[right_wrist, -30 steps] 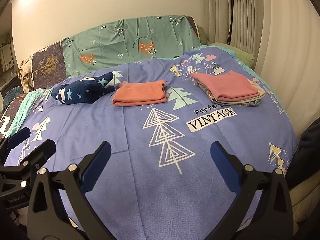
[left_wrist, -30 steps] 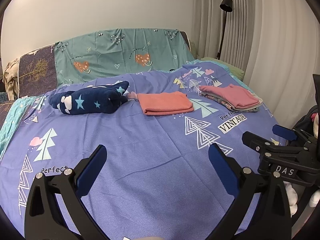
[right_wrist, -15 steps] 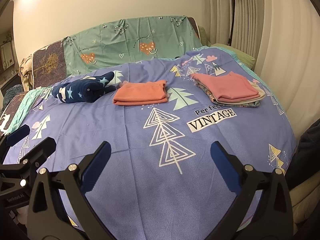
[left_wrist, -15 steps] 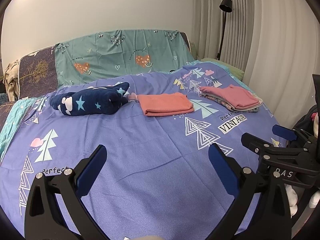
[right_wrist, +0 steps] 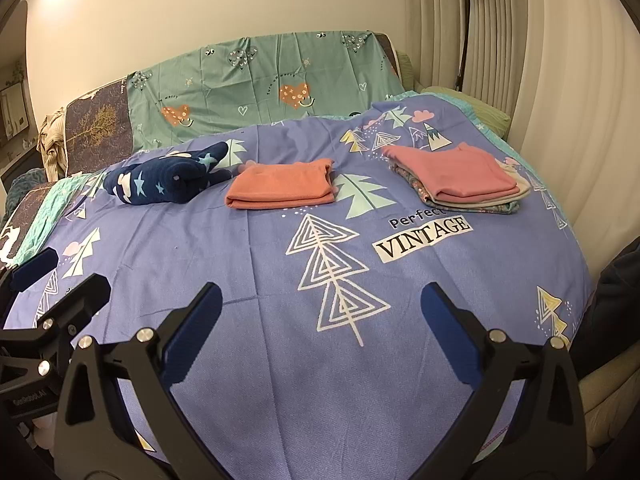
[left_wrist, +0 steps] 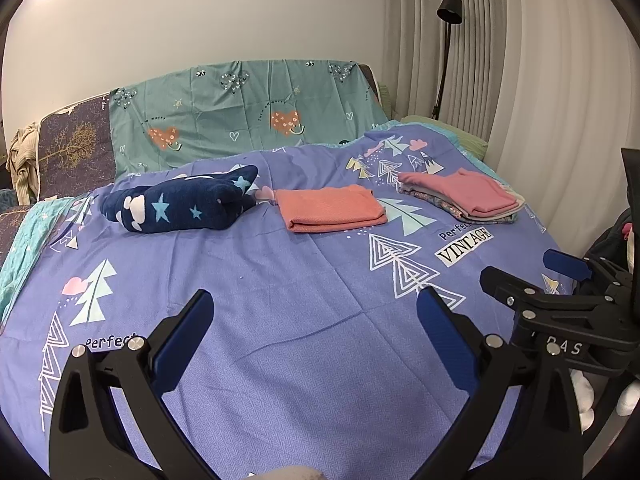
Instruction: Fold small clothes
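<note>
A folded orange garment (left_wrist: 331, 207) (right_wrist: 282, 185) lies in the middle of the purple bedspread (left_wrist: 280, 280) (right_wrist: 256, 248). A stack of folded clothes with a pink piece on top (left_wrist: 464, 196) (right_wrist: 456, 176) lies to its right. A bunched navy garment with stars (left_wrist: 180, 205) (right_wrist: 168, 178) lies to its left. My left gripper (left_wrist: 316, 332) is open and empty above the near part of the bedspread. My right gripper (right_wrist: 322, 330) is open and empty beside it, and also shows at the right of the left wrist view (left_wrist: 536, 280).
A teal patterned cloth (left_wrist: 240, 108) (right_wrist: 256, 76) covers the sofa back behind the bedspread. A black floor lamp (left_wrist: 446, 44) (right_wrist: 464, 20) stands by pale curtains (left_wrist: 540, 80) at the right. A beige garment (left_wrist: 20, 160) hangs at the far left.
Both grippers have stayed open and empty. The views have drifted slightly, with the clothes sitting a little lower in the left wrist frame.
</note>
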A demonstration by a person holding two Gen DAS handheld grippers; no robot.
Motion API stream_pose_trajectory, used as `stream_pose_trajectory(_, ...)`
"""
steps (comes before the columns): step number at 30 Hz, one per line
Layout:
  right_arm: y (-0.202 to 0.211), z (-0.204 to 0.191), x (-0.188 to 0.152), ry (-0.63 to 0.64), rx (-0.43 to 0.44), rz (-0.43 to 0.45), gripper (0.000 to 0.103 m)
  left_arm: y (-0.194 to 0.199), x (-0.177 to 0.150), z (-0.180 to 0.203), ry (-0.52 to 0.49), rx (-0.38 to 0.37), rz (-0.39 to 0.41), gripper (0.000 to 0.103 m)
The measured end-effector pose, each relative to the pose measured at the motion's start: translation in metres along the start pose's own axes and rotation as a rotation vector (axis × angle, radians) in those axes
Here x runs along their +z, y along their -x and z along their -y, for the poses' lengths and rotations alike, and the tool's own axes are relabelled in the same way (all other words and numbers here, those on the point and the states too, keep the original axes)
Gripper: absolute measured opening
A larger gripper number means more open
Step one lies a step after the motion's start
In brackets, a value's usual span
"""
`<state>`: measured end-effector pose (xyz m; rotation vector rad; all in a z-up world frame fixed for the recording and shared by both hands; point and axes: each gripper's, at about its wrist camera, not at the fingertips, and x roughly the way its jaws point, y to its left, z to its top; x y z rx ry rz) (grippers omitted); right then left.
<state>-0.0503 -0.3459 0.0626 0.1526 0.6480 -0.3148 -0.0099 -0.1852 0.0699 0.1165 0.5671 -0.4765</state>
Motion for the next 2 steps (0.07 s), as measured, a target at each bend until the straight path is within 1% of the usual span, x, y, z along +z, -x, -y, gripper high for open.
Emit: stream_pose_trajectory(2, 0.0002, 0.0003, -0.0006, 0.000, -0.001, -0.002, 0.101, 0.0003, 0.0001, 0.0004, -0.002, 0.000, 0.002, 0.102)
